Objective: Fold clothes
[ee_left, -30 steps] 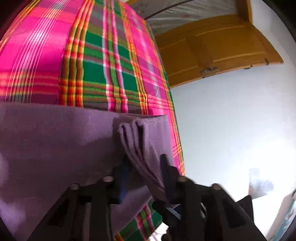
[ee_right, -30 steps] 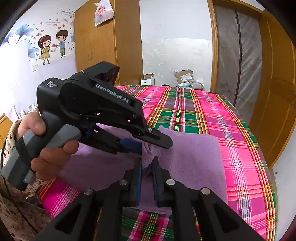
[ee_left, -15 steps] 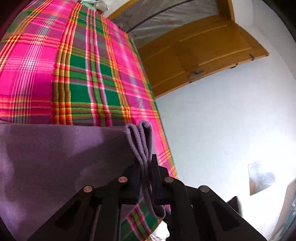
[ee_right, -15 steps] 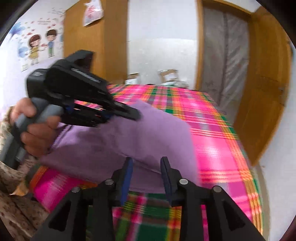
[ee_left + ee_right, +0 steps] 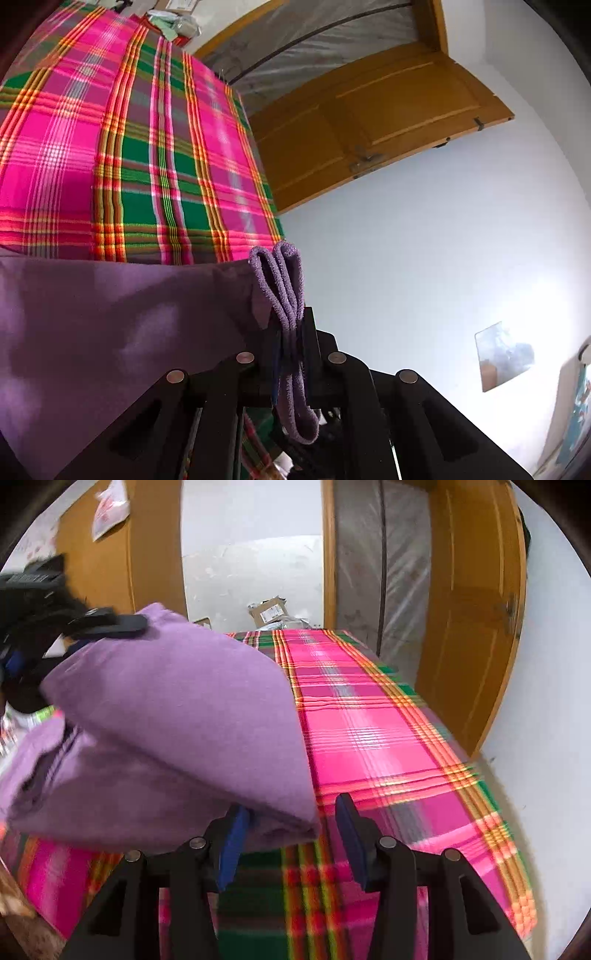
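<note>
To your right the plaid bedspread [image 5: 388, 738] lies bare and open to pass over. The lifted purple cloth [image 5: 177, 716] blocks the left side, with the wooden door [image 5: 476, 602] standing beyond the bed's right edge.

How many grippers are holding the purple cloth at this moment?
1. The left gripper is shut on a bunched edge of the purple cloth and lifts it above the plaid bed cover. The right gripper is open, just under the cloth's lower fold.
</note>
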`<state>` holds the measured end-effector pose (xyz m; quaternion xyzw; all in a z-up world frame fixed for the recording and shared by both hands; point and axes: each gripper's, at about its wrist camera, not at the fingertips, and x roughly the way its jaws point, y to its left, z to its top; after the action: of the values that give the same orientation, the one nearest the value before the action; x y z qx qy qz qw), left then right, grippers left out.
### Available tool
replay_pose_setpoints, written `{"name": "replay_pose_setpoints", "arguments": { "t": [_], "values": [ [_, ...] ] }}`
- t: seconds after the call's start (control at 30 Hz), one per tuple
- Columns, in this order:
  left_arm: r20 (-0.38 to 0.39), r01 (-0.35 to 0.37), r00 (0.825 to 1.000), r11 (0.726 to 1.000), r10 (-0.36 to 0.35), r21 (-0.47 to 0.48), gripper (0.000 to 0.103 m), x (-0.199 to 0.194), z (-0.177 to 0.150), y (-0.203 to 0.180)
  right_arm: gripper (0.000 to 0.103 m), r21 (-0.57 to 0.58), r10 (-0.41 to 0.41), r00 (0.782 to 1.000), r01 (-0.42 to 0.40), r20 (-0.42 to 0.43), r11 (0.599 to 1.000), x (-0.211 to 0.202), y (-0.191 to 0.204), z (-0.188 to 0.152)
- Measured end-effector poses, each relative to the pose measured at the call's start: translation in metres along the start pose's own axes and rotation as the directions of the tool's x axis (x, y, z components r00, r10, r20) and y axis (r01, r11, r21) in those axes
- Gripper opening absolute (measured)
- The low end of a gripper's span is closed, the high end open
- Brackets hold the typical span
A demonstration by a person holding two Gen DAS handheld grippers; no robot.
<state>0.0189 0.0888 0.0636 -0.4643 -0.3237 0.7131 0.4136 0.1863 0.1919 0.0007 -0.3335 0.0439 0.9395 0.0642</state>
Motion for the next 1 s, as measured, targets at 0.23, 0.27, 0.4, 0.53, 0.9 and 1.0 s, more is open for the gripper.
{"name": "replay_pose_setpoints", "arguments": {
  "t": [0.23, 0.27, 0.4, 0.53, 0.9, 1.0],
  "values": [
    [0.071, -0.009, 0.997, 1.0, 0.011, -0.021, 0.009, -0.029, 0.005, 0.009, 0.048, -0.046, -0.072, 0.997, 0.072, 0.01, 0.996, 0.004, 0.006, 0.001],
    [0.075, -0.012, 0.997, 1.0, 0.014, -0.026, 0.009, -0.033, 0.004, 0.011, 0.048, -0.048, -0.081, 0.997, 0.082, 0.015, 0.995, 0.003, 0.006, 0.001],
    [0.072, -0.026, 0.997, 0.998, 0.03, -0.06, 0.009, -0.043, -0.004, 0.025, 0.048, -0.035, -0.091, 0.996, 0.091, 0.017, 0.995, 0.004, 0.002, 0.0],
    [0.068, -0.073, 0.995, 0.994, 0.078, -0.083, 0.009, -0.053, -0.015, 0.041, 0.048, -0.063, -0.093, 0.996, 0.093, 0.002, 0.994, 0.005, 0.006, -0.005],
    [0.047, -0.229, 0.97, 0.964, 0.237, -0.133, 0.009, -0.058, -0.023, 0.072, 0.048, -0.277, -0.16, 0.987, 0.159, 0.019, 0.948, 0.002, 0.034, -0.011],
    [0.035, -0.26, 0.963, 0.958, 0.266, -0.125, 0.009, -0.056, -0.025, 0.074, 0.048, -0.292, -0.143, 0.99, 0.137, 0.0, 0.947, -0.001, 0.032, -0.009]
  ]
}}
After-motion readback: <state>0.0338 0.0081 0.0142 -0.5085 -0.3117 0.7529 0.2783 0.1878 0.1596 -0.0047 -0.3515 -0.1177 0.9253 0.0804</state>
